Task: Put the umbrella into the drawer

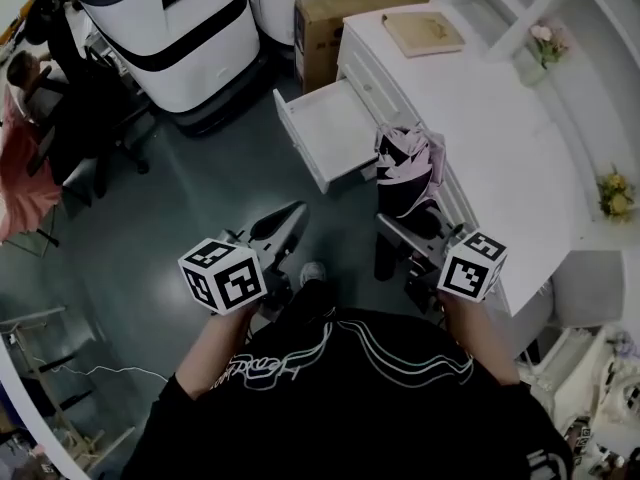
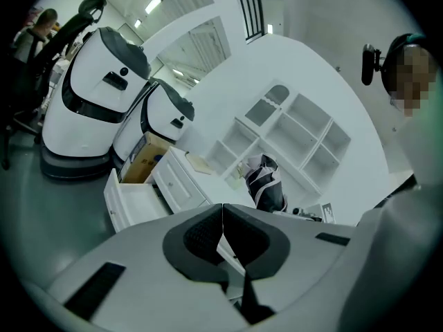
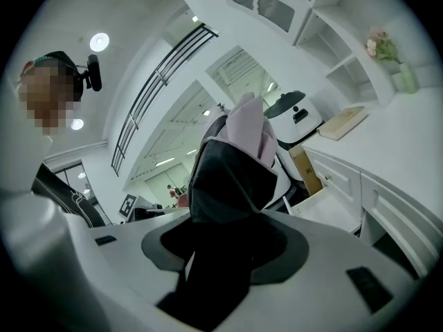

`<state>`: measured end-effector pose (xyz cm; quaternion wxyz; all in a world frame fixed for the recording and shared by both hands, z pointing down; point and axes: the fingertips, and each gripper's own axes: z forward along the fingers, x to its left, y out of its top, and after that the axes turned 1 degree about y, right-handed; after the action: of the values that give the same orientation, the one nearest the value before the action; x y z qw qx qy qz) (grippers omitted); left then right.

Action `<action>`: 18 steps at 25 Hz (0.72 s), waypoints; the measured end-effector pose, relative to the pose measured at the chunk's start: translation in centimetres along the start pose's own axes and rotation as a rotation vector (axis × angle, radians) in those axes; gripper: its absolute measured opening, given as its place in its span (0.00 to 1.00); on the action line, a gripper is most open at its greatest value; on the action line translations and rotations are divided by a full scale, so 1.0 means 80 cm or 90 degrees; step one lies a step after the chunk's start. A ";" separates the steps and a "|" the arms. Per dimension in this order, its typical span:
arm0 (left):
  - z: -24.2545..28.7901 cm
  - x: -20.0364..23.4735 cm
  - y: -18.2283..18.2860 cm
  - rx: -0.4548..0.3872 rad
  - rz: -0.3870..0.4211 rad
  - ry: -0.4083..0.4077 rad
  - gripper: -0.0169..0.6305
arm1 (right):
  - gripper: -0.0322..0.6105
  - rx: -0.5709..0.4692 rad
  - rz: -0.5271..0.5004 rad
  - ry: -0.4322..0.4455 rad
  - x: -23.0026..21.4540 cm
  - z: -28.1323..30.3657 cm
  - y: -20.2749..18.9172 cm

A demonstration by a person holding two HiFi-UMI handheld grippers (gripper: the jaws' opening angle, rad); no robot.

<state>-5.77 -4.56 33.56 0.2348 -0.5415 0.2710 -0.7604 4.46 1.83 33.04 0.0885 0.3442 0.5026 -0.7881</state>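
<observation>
A folded black and pink umbrella [image 1: 405, 163] is held upright over the front edge of the white cabinet, just right of its pulled-out white drawer [image 1: 330, 128]. My right gripper [image 1: 400, 220] is shut on the umbrella's lower end. In the right gripper view the umbrella [image 3: 232, 164] rises from between the jaws and hides their tips; the drawer [image 3: 325, 209] lies to its right. My left gripper [image 1: 293, 215] hangs over the floor left of the drawer, shut, with nothing in it [image 2: 221, 211]. From there I see the drawer [image 2: 128, 203] and the umbrella [image 2: 266, 185].
The white counter [image 1: 500, 138] carries a tan book [image 1: 422, 33] and a vase of flowers [image 1: 545, 43]. A cardboard box [image 1: 320, 23] and two big white machines [image 1: 170, 28] stand behind the drawer. A person [image 1: 25, 78] sits at far left.
</observation>
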 end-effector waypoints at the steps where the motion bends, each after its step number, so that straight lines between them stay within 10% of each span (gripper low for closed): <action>1: 0.009 0.009 0.010 0.001 -0.002 -0.003 0.06 | 0.39 0.002 0.000 -0.005 -0.009 0.010 0.007; 18: 0.178 0.138 0.088 0.059 0.066 0.061 0.06 | 0.39 0.061 0.017 -0.061 -0.216 0.150 0.057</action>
<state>4.90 -19.20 40.34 0.2853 -0.4782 0.2740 -0.7841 14.19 -14.18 43.72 0.1063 0.3168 0.4550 -0.8254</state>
